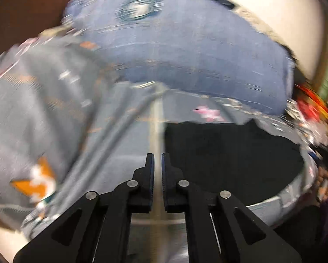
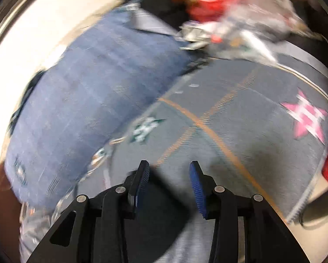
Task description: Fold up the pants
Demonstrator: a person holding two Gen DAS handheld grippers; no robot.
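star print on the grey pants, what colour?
Pink with white stripes, the star on the grey pants; clearest in the right wrist view.

Motion blur smears the pants and red clutter beyond recognition.

- Work surface: white or cream, smooth, brightly and evenly lit; also visible in the right wrist view.
- Brown area beyond the surface's edge, upper left; floor or furniture, cannot tell.
- Clutter of red and grey items at the far side, blurred.
- Both views motion-blurred; no walls or windows discernible.
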